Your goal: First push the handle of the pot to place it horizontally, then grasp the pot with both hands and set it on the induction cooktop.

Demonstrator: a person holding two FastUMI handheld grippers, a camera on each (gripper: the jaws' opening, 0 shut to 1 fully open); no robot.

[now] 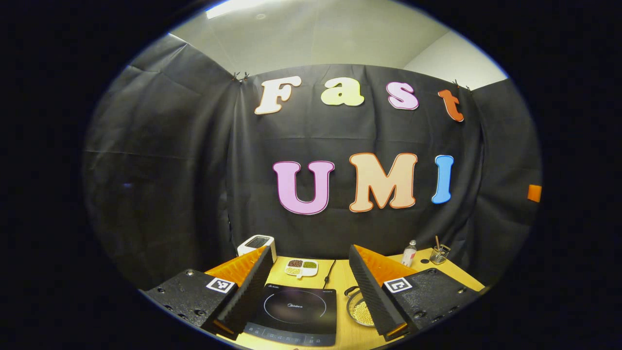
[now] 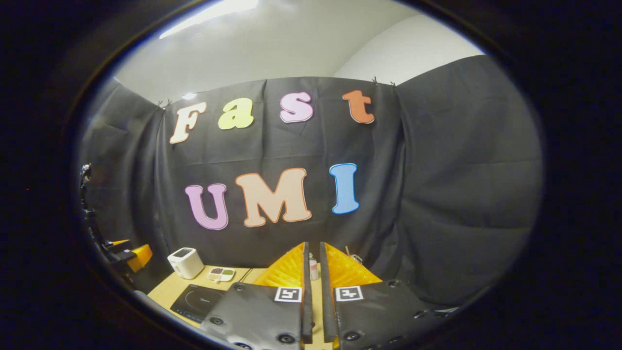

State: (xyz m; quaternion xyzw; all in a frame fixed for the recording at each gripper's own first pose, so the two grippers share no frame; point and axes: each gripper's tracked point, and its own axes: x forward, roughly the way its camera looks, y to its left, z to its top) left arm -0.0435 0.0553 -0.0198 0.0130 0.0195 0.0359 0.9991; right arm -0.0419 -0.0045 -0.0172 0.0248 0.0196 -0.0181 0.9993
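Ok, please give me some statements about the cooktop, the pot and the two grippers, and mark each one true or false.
1. The left gripper is wide open, with nothing between its fingers. True.
2. The pot already stands on the induction cooktop. False: it stands on the table beside the cooktop, partly hidden behind a finger.
3. The right gripper is wide open. False: its fingers are nearly together, with only a narrow slit between them.
4. A divided dish lies behind the cooktop. True.
5. The pot is empty. False: small pale round pieces lie inside.
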